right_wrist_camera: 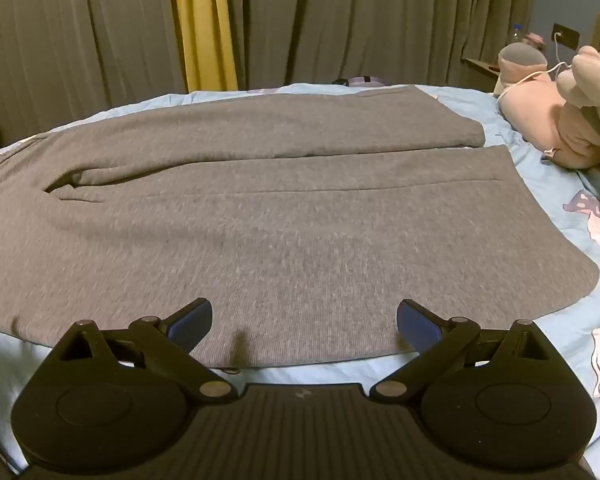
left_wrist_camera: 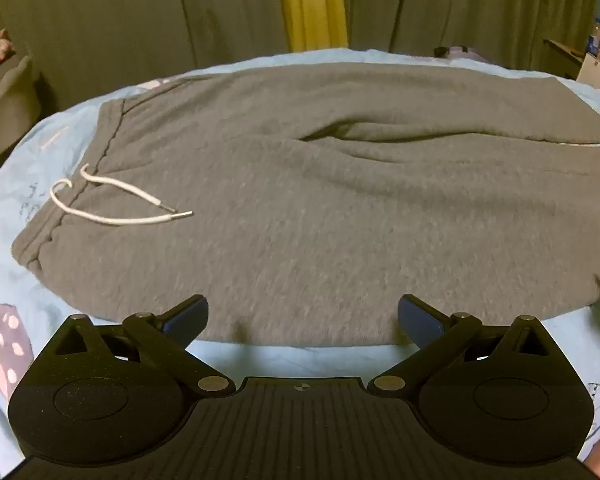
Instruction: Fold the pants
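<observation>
A: Pants [left_wrist_camera: 320, 208] lie flat on the bed [left_wrist_camera: 16, 200], legs side by side, unfolded.

B: Left gripper [left_wrist_camera: 302, 320] and right gripper [right_wrist_camera: 304, 324], fingers spread, empty. Best pinch the near edge together, then lift evenly across.

Grey pants [left_wrist_camera: 320, 208] on pale blue.
My jaws wear blue pads [left_wrist_camera: 186, 318]; the drawstring [left_wrist_camera: 112, 200] is white, the bedsheet [left_wrist_camera: 40, 152] light blue, one curtain strip [left_wrist_camera: 312, 0] yellow.

We were in a home bedroom.
A blue printed bedsheet [left_wrist_camera: 8, 208], drawn curtains [right_wrist_camera: 100, 32] behind, and plush toys [right_wrist_camera: 556, 120] at right showed it.
</observation>
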`<state>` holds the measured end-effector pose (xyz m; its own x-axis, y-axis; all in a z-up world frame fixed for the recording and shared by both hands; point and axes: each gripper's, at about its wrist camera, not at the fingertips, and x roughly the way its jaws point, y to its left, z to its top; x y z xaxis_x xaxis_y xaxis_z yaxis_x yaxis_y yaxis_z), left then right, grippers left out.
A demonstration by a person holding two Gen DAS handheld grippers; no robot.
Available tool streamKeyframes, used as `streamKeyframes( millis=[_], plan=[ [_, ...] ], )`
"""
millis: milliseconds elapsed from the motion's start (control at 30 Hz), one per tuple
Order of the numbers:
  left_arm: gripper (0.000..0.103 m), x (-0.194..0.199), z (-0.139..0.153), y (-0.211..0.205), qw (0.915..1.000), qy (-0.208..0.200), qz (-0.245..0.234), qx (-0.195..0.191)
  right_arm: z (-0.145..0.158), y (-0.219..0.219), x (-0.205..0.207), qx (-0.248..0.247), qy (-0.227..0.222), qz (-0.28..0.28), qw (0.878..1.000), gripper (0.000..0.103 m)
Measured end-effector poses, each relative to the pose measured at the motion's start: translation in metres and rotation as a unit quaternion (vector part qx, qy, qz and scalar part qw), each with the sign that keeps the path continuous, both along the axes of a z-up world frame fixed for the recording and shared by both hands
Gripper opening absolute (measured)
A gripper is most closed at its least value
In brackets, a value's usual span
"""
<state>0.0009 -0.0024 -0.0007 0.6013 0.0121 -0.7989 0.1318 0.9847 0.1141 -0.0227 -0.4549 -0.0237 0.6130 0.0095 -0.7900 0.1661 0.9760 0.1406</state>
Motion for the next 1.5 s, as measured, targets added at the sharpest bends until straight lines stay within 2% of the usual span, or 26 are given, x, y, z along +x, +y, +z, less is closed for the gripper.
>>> streamKeyframes(
  millis=[133,167,1500],
  plan=[
    [0.103,-0.003,-0.001,-0.001,1.0000,-0.008,-0.003,0.001,0.000,0.000,0.000,0.001,-0.002,0.000,1.000,0.099],
    [0.103,-0.002,-0.001,0.003,0.9999,-0.007,0.004,-0.012,0.000,0.000,0.000,0.001,-0.002,0.000,1.000,0.099],
    [0.103,-0.008,-0.009,0.005,0.9998,0.000,0.015,-0.015,-0.001,-0.003,0.000,0.003,-0.002,-0.001,1.000,0.099]
  ],
)
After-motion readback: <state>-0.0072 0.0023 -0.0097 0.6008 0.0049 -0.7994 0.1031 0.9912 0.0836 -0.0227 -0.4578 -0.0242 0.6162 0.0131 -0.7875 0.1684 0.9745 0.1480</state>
